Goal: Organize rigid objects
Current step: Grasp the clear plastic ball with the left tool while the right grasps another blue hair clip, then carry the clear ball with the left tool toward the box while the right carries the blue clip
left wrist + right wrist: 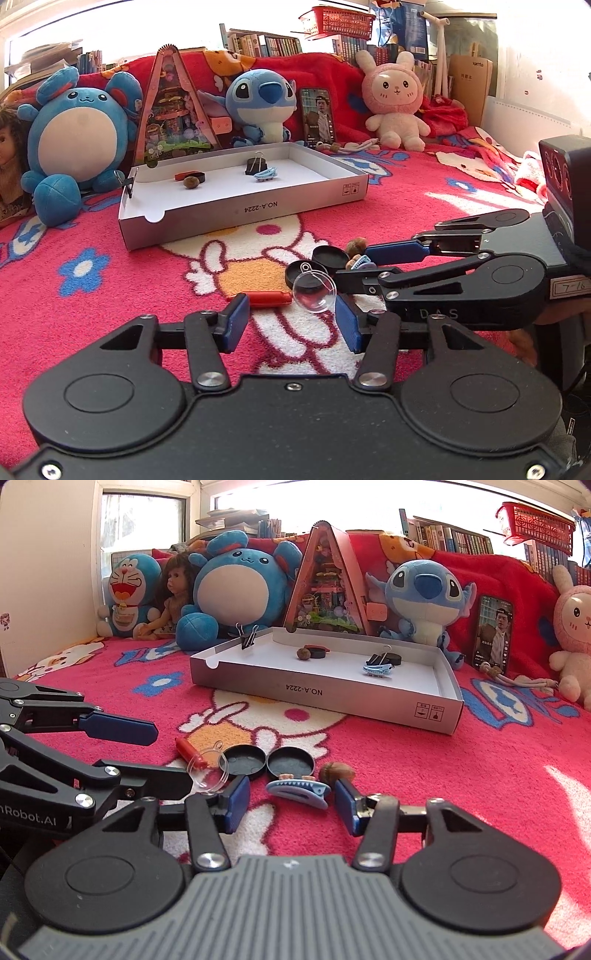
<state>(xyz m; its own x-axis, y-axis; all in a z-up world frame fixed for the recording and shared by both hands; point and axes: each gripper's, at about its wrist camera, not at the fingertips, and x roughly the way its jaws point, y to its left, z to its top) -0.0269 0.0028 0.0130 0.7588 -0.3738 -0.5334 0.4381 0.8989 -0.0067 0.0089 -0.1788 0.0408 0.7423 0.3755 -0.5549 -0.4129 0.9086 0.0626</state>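
Observation:
On the pink blanket lie a red cylinder (267,298), a clear plastic dome (314,295), two black lids (330,256), a walnut (356,244) and a blue hair clip (360,263). My left gripper (291,321) is open, its blue pads just short of the cylinder and dome. My right gripper (291,805) is open with the hair clip (299,792) lying between its pads; a gap shows on the left side. In the right wrist view the left gripper (173,757) reaches in from the left towards the dome (208,771).
A shallow white box (354,184) stands further back, holding a binder clip (254,166), another blue clip (265,175), a walnut (191,182) and a black lid. Plush toys (74,147), a triangular model (171,110) and a phone (319,116) line the back.

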